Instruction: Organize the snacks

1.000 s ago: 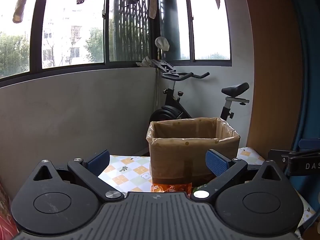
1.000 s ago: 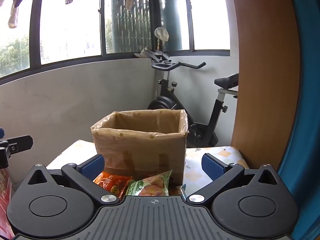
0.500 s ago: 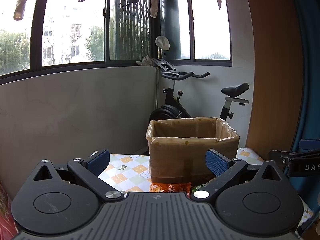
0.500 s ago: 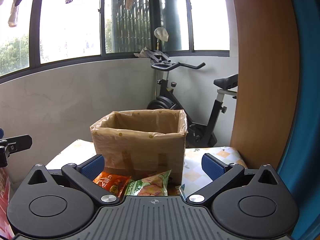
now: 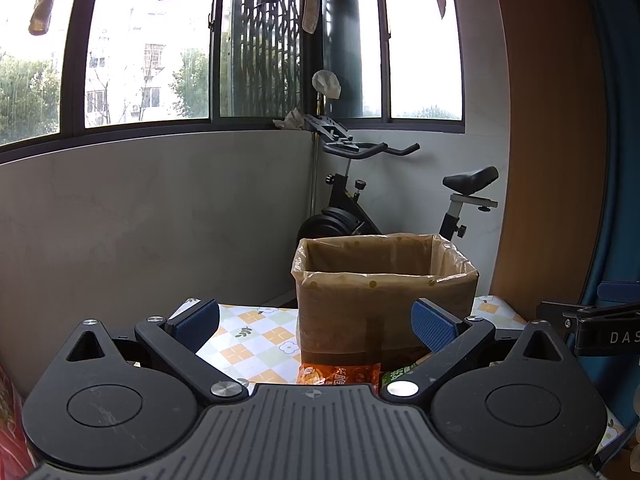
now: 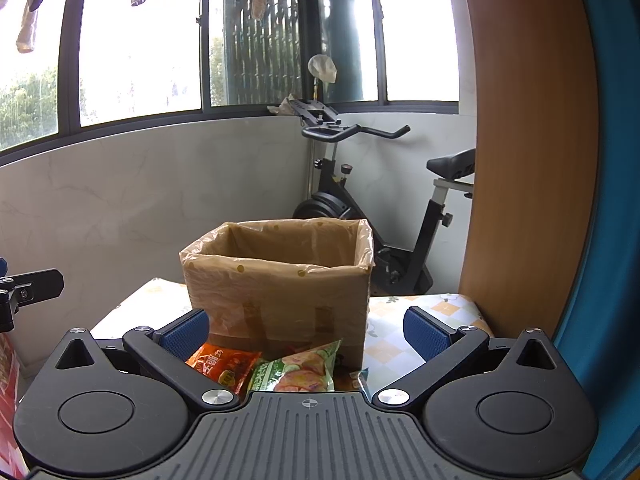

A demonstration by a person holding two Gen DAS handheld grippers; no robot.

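The orange snack packet (image 5: 340, 374) and green packet (image 6: 296, 370) before the lined box (image 6: 280, 280) are half-hidden; its inside is unseen.

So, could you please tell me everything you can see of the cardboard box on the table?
The cardboard box is brown, open-topped and upright on the checked tablecloth. A translucent plastic liner with yellow dots is folded over its rim, and tape strips show on its front. No contents are visible from here. An orange snack packet and a green one lie at its base; contact is unclear.
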